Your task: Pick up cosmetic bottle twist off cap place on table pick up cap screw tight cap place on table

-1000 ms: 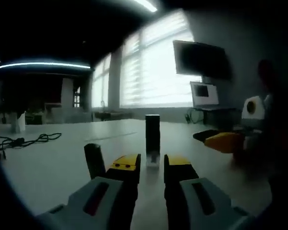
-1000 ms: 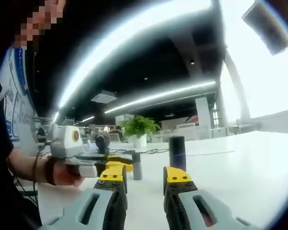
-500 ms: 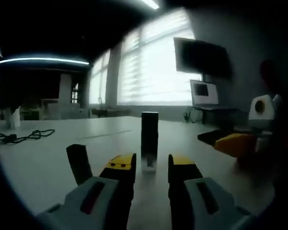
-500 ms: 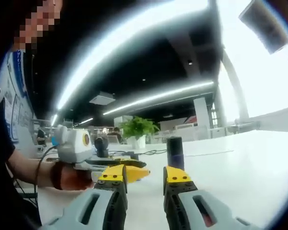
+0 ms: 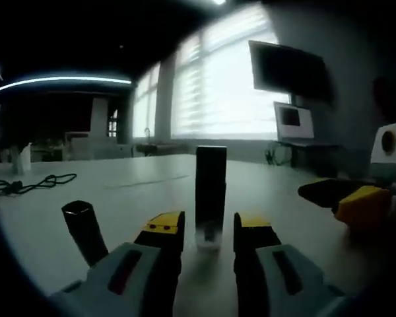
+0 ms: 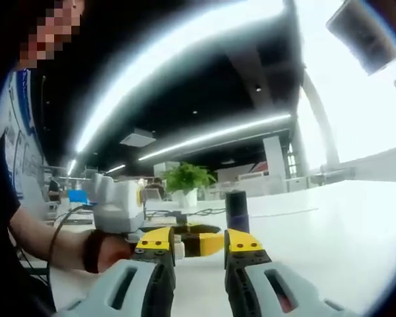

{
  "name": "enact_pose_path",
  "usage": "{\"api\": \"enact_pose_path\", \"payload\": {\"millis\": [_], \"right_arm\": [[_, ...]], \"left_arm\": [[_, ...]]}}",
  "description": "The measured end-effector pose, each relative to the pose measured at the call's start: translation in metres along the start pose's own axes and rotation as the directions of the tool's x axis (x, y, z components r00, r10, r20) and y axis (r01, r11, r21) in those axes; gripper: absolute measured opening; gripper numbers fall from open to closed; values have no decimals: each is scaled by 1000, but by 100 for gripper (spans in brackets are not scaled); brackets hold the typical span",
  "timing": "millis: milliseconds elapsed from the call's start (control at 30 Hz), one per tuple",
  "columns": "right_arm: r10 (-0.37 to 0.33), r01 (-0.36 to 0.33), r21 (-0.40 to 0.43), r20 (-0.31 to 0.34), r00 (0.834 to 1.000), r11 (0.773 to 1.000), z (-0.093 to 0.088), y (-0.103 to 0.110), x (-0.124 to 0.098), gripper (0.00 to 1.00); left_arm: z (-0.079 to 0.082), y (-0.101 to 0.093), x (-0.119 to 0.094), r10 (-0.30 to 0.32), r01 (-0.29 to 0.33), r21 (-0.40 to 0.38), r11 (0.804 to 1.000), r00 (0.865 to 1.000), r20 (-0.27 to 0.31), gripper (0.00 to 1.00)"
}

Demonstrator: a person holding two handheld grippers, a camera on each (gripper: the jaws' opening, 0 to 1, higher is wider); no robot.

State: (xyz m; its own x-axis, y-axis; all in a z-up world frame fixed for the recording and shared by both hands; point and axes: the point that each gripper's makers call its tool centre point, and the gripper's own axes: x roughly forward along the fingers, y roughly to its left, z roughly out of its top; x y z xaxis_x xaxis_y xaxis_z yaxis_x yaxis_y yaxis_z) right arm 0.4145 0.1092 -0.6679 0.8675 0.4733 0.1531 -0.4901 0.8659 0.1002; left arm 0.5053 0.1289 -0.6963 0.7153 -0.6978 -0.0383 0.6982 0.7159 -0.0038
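A tall dark cosmetic bottle point(image 5: 210, 191) stands upright on the white table point(image 5: 125, 195), its base just at the yellow tips of my left gripper point(image 5: 208, 226). That gripper is open, one jaw on each side of the bottle's foot. A short dark cap-like cylinder point(image 5: 84, 230) stands to the left of it. In the right gripper view the bottle point(image 6: 236, 210) stands just beyond my right gripper point(image 6: 199, 242), which is open and holds nothing. The left gripper point(image 6: 197, 244), held by a hand point(image 6: 109, 251), reaches in from the left toward the bottle.
The right gripper point(image 5: 348, 198) hangs at the right of the left gripper view. A black cable point(image 5: 26, 185) lies far left on the table. A potted plant point(image 6: 185, 181) stands at the back. A monitor point(image 5: 290, 69) and a laptop point(image 5: 294, 124) sit by the window.
My left gripper has moved in on the bottle, which now looms larger between its jaws. In the right gripper view the left gripper and hand have slid right, toward the bottle.
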Motion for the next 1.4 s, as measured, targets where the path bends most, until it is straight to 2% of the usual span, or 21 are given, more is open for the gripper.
{"api": "enact_pose_path", "payload": {"millis": [100, 200, 267, 600, 800, 1400], "right_arm": [[-2, 2, 4, 5, 1000, 1000, 1, -1, 0, 23], [-9, 9, 11, 11, 1000, 1000, 2, -2, -1, 23], [-8, 8, 9, 10, 1000, 1000, 2, -2, -1, 23], [-12, 12, 21, 21, 1000, 1000, 4, -4, -2, 22], [-8, 8, 10, 16, 1000, 1000, 2, -2, -1, 22], [-3, 3, 3, 13, 1000, 1000, 1, -2, -1, 21]], "left_arm": [[0, -3, 6, 5, -5, 7, 1000, 1000, -1, 20], [-2, -2, 12, 35, -35, -1, 999, 999, -3, 20], [-1, 3, 16, 65, -65, 5, 998, 998, 16, 20], [-2, -5, 35, 54, -55, 37, 998, 998, 10, 20], [-4, 2, 35, 90, -90, 23, 996, 996, 9, 19], [-5, -3, 39, 68, -67, 59, 996, 998, -5, 14]]}}
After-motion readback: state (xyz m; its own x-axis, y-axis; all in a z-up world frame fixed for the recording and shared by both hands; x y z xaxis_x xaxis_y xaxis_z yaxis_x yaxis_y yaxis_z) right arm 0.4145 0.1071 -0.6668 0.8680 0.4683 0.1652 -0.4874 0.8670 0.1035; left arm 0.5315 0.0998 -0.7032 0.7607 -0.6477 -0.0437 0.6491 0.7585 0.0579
